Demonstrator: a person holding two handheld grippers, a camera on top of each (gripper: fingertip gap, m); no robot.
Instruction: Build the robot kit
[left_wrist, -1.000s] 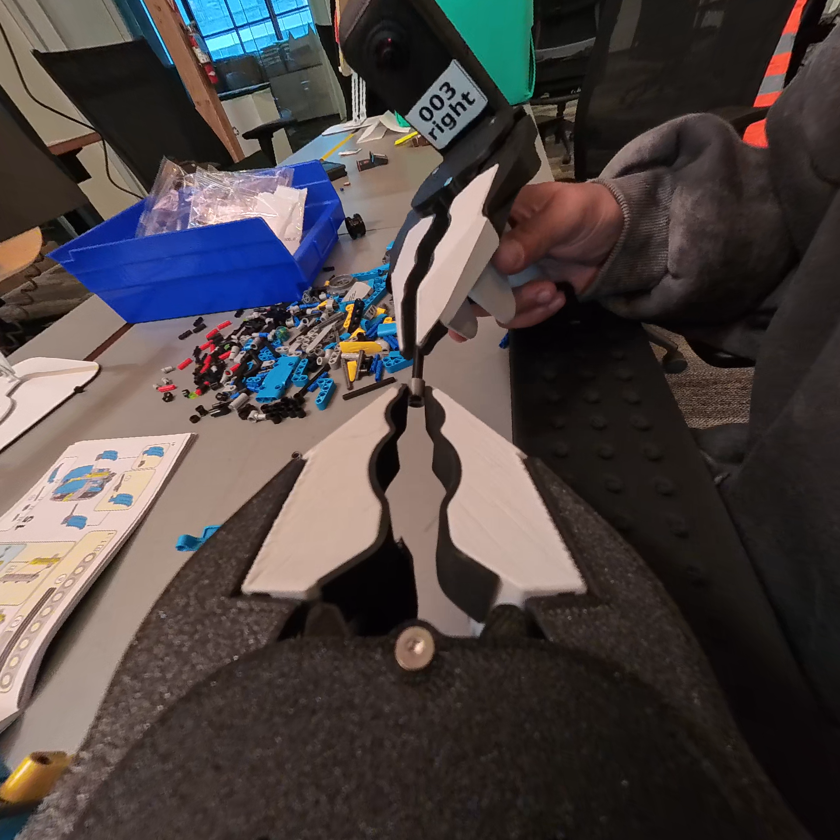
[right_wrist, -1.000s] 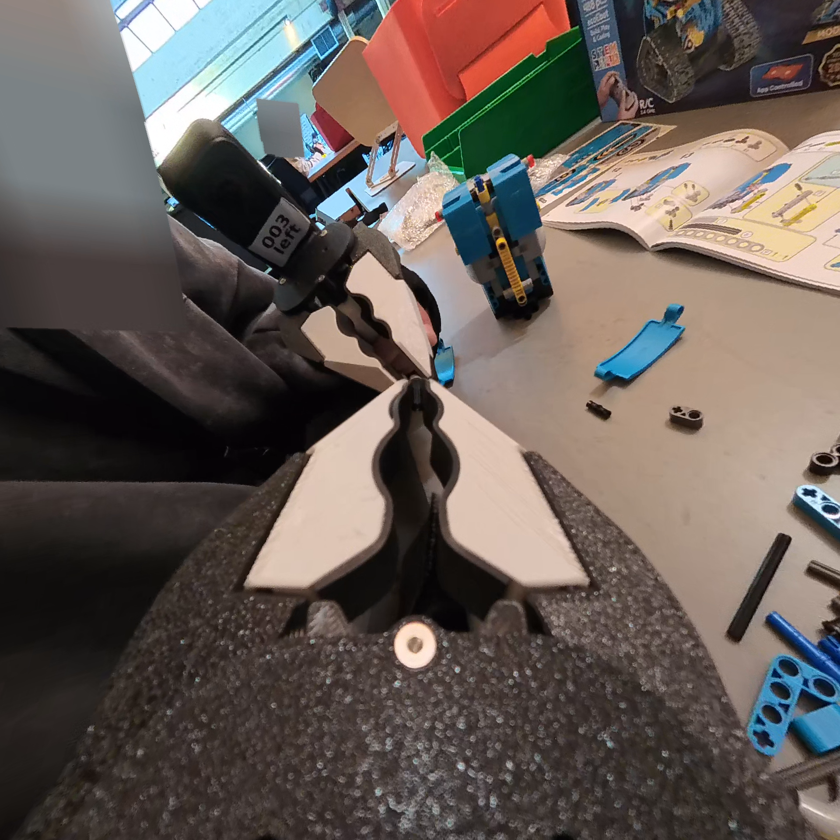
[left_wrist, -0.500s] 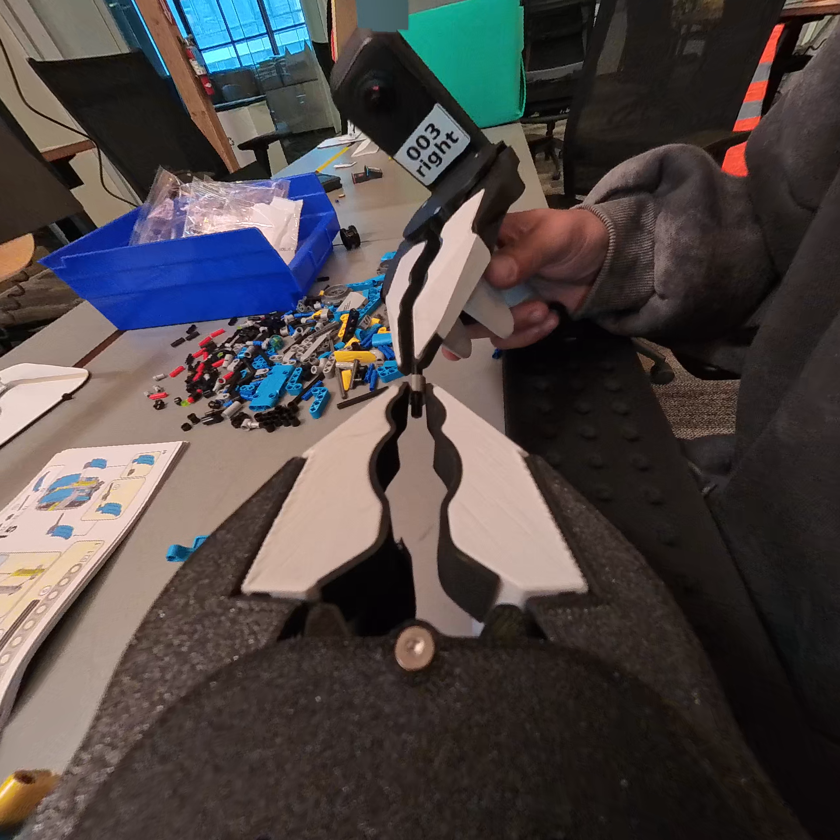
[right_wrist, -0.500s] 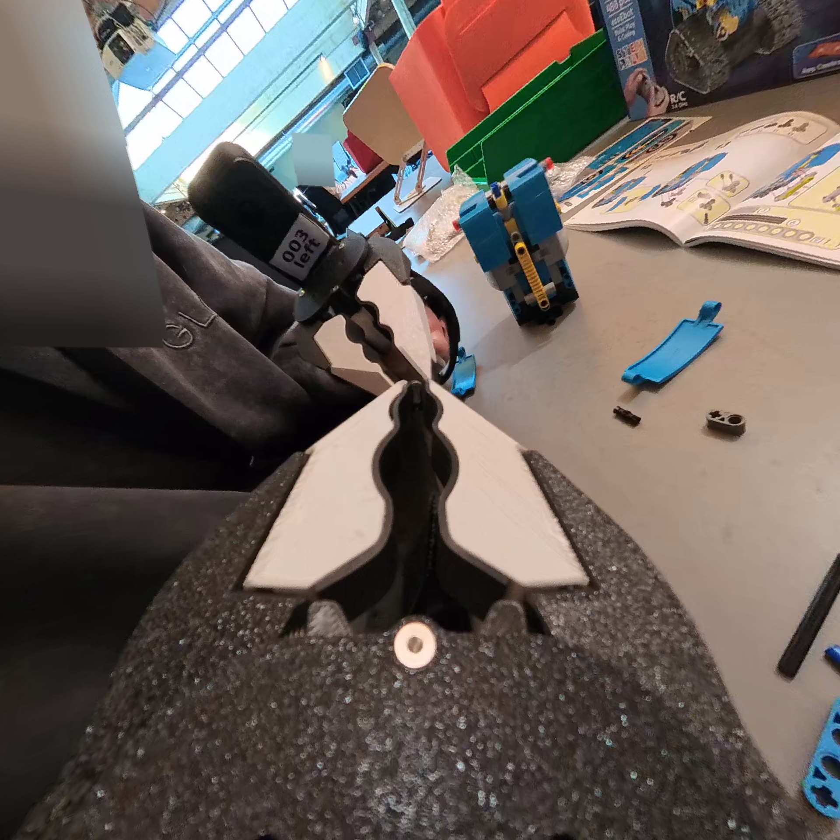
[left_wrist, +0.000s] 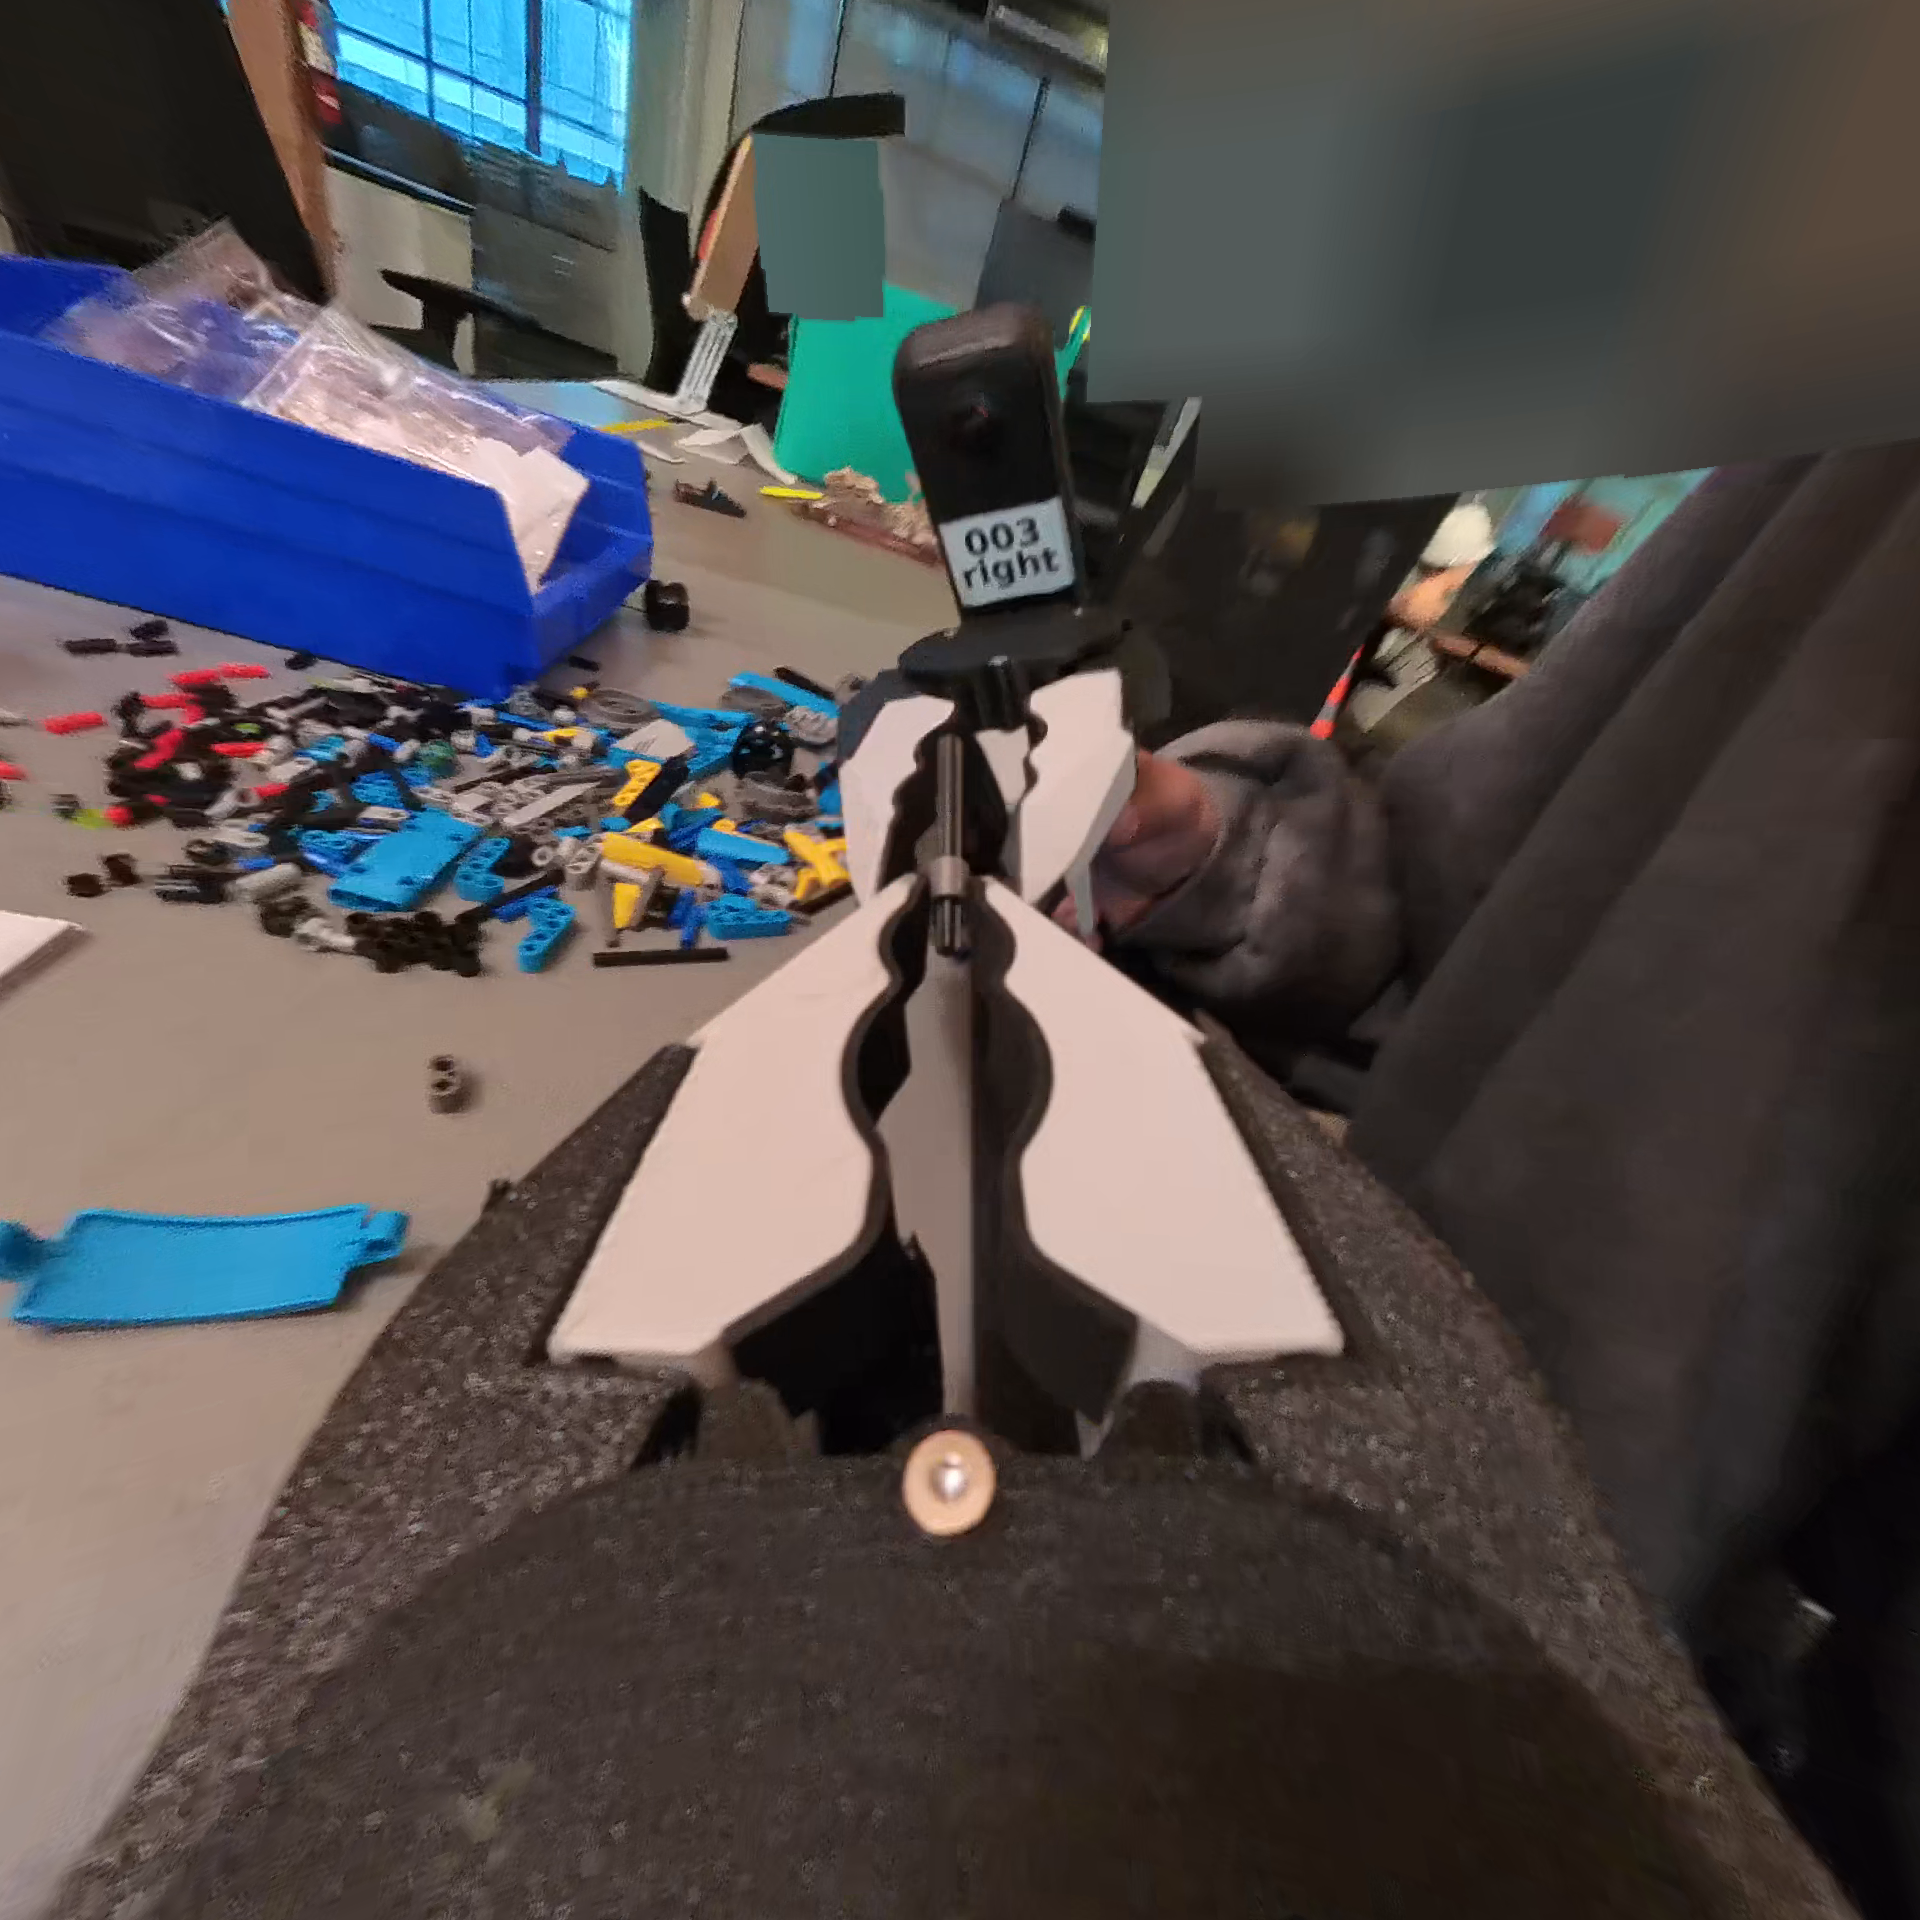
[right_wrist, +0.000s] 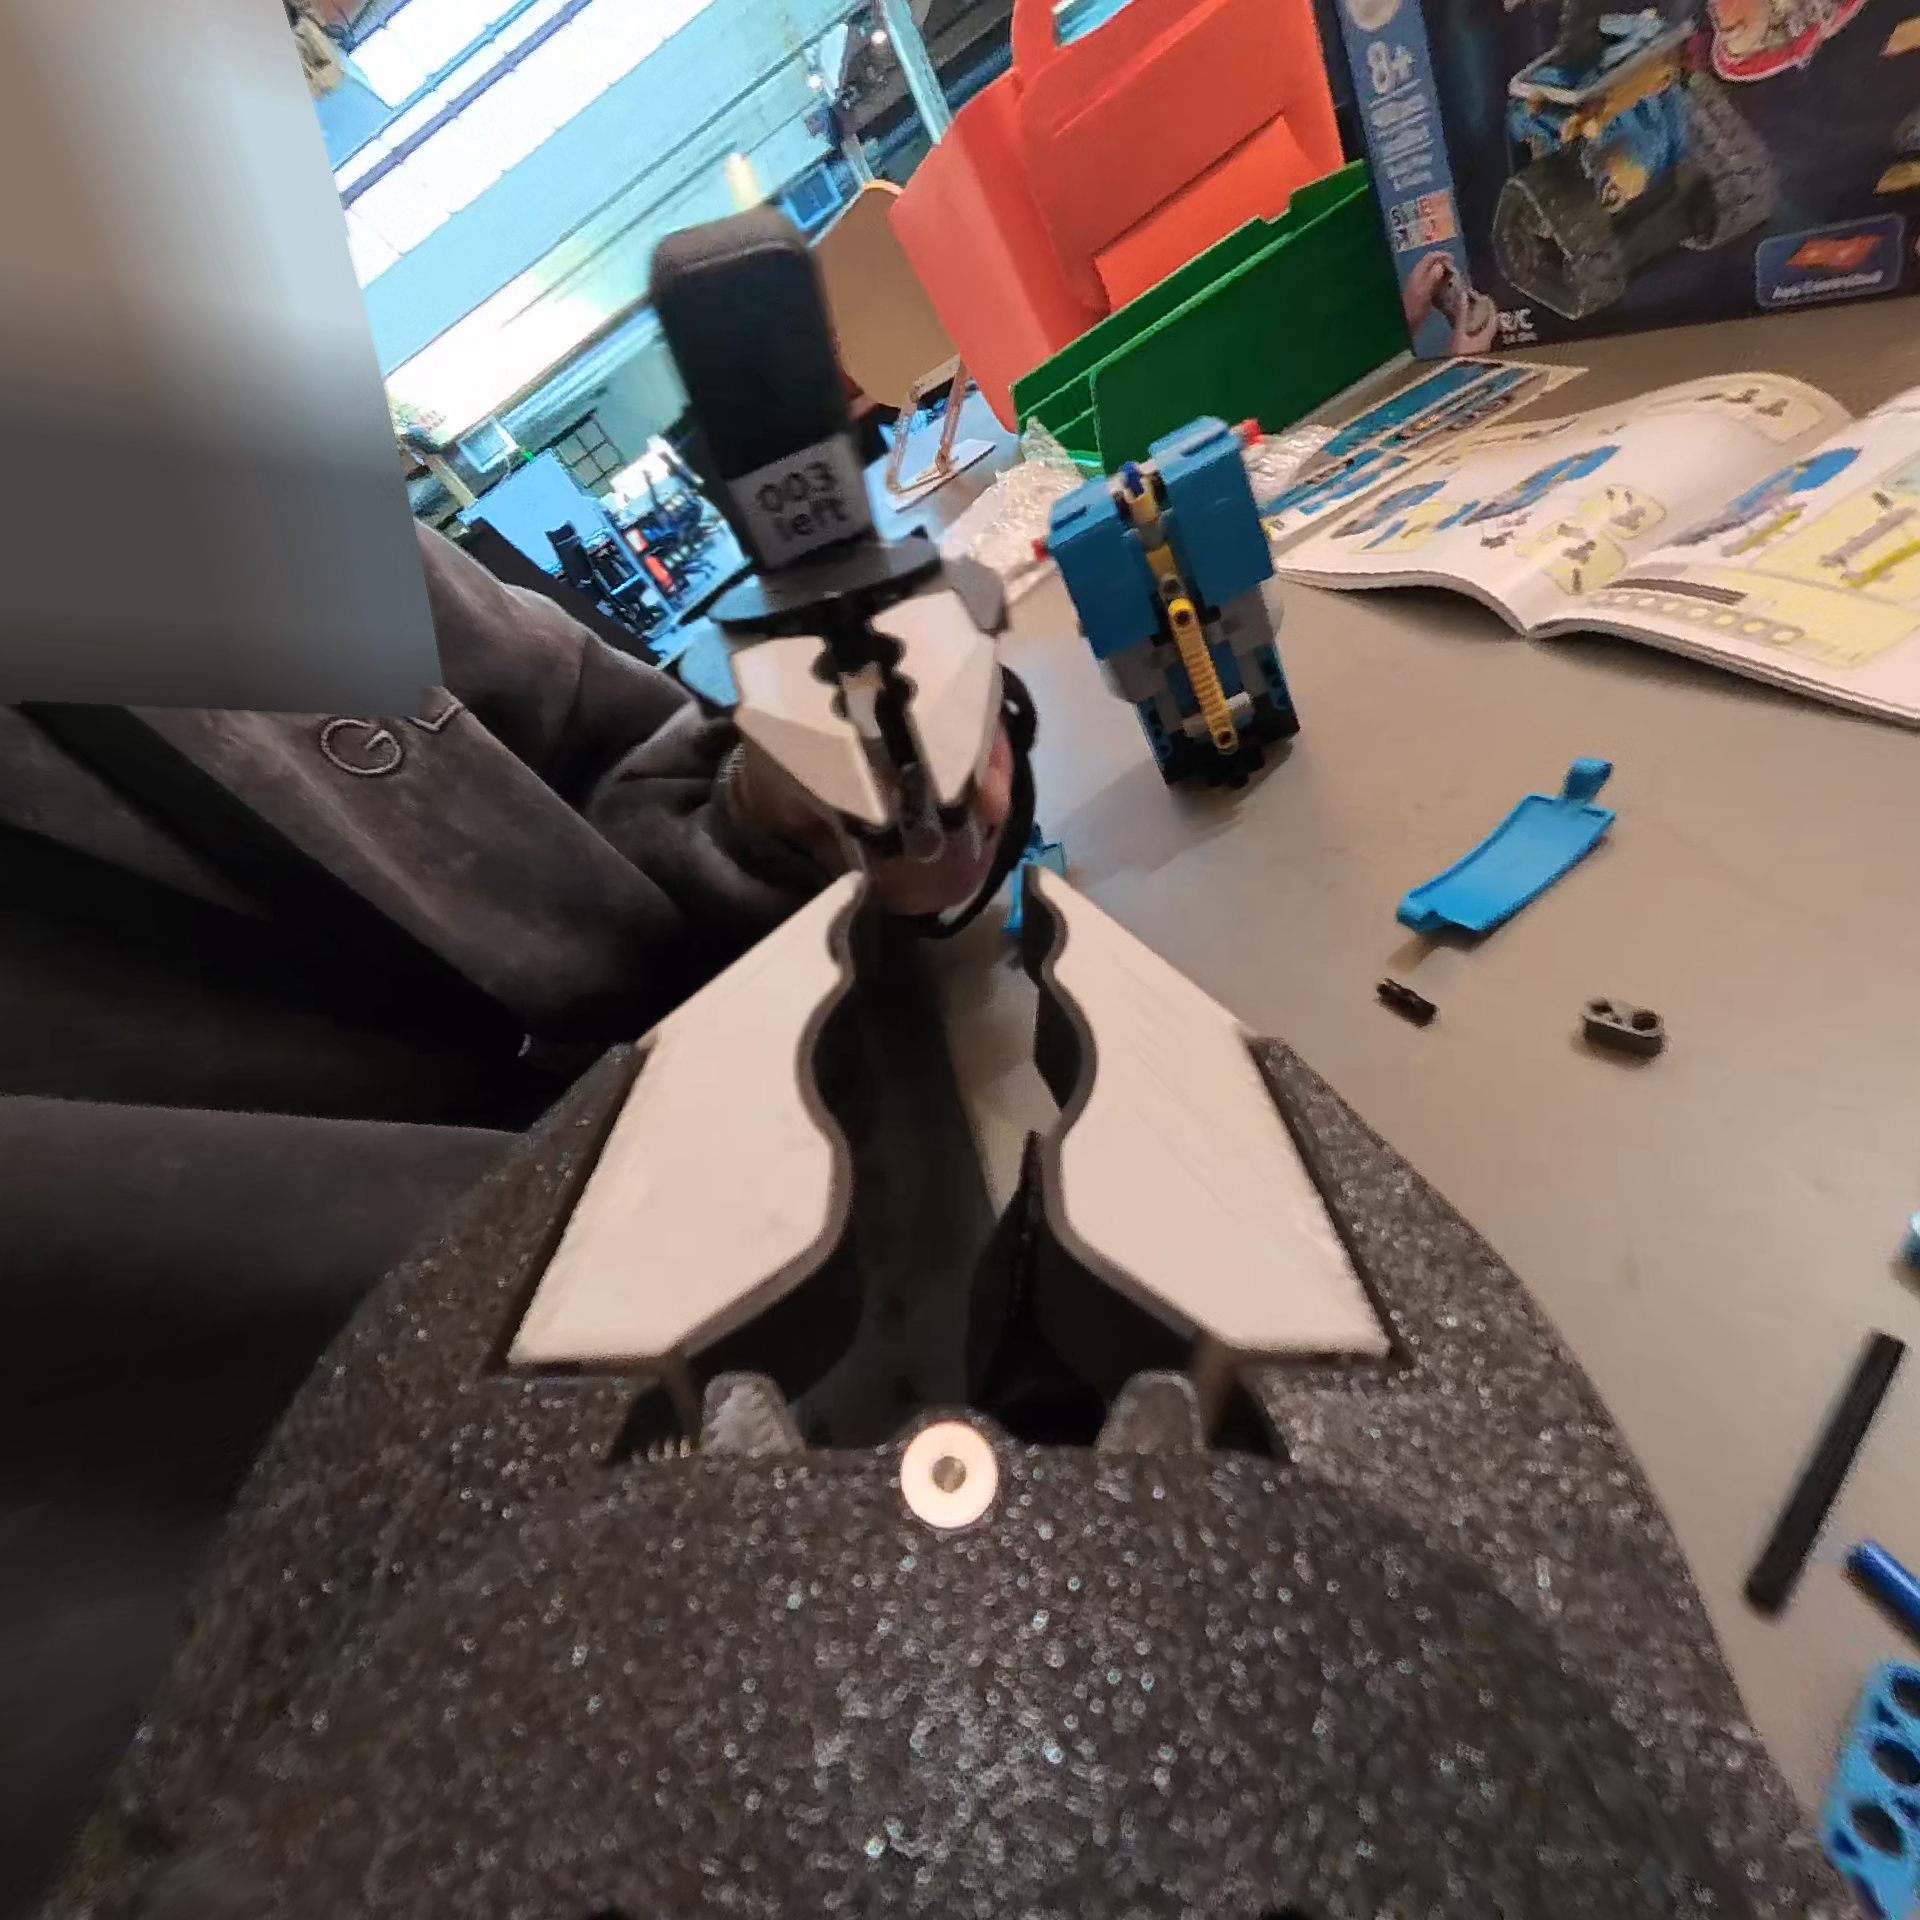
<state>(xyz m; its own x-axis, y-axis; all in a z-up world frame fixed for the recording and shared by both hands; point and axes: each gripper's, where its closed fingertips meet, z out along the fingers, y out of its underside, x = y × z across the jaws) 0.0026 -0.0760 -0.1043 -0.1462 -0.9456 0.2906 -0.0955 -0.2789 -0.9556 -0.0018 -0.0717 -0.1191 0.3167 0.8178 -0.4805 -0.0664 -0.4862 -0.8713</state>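
Left gripper (left_wrist: 948, 902): clamped on a thin black axle (left_wrist: 950, 831) bearing a grey bushing (left_wrist: 948, 871).
Right gripper (right_wrist: 940, 894): fingers parted, nothing held; the axle tip is seen just beyond them.
Far left: loose building-toy parts (left_wrist: 468, 821) scattered on the grey table (left_wrist: 260, 1060).

Bin: a blue bin (left_wrist: 312, 561) stands at the back of the grey table (left_wrist: 260, 1081), with clear plastic bags (left_wrist: 343, 384) in it.
Loose parts: a pile of small bricks (left_wrist: 447, 821), blue, black, yellow and red, lies just in front of the bin.
Curved panel: a blue curved piece (right_wrist: 1507, 868) lies alone on the table.
Model: a partly built blue model (right_wrist: 1174, 603) stands upright.
Booklet: an open instruction booklet (right_wrist: 1621, 530) lies beside the model.
Box: a printed toy box (right_wrist: 1662, 156) stands behind the booklet.
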